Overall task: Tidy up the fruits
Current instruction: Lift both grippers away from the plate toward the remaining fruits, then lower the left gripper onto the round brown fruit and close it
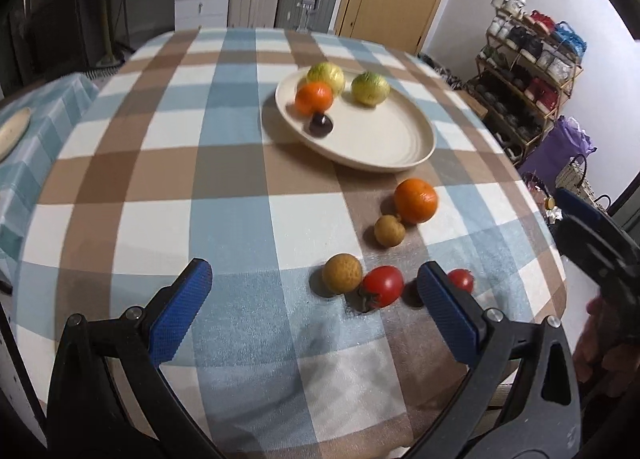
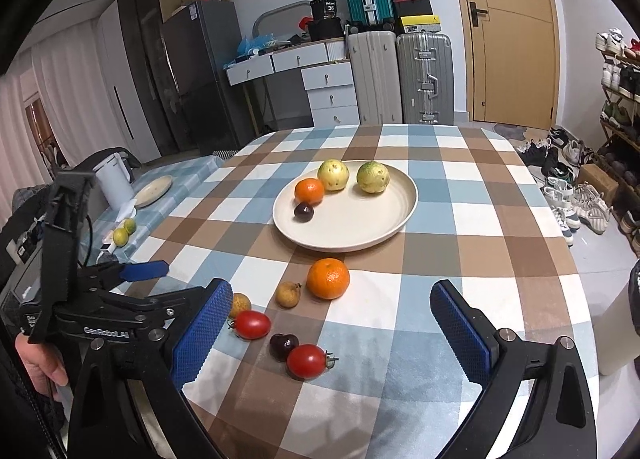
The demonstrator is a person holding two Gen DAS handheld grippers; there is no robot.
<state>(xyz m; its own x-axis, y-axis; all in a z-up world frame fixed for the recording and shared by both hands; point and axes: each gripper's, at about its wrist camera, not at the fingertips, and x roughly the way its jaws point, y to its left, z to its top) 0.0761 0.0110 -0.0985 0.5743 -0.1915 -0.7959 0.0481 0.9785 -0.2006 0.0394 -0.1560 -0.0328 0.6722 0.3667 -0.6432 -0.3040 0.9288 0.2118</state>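
Left wrist view: the left tongs (image 1: 314,291), spread wide and empty, hover over the checked desk (image 1: 224,219). A brown fruit (image 1: 342,273) and a tomato (image 1: 382,285) lie between the tips; a second tomato (image 1: 462,280) is half hidden behind the right finger. The plate (image 1: 384,147) with four fruits sits well beyond.

Right wrist view: the right tongs (image 2: 331,309), also spread and empty, frame a tomato (image 2: 306,360) touching a dark cherry (image 2: 282,345). The loose orange (image 2: 328,278) lies near the plate (image 2: 404,219). Another brown fruit (image 2: 239,303) is partly cut off by the left finger.

light: even indoor, soft shadows | blur: left view smeared, right sharp | edges: fisheye bend, dark vignette
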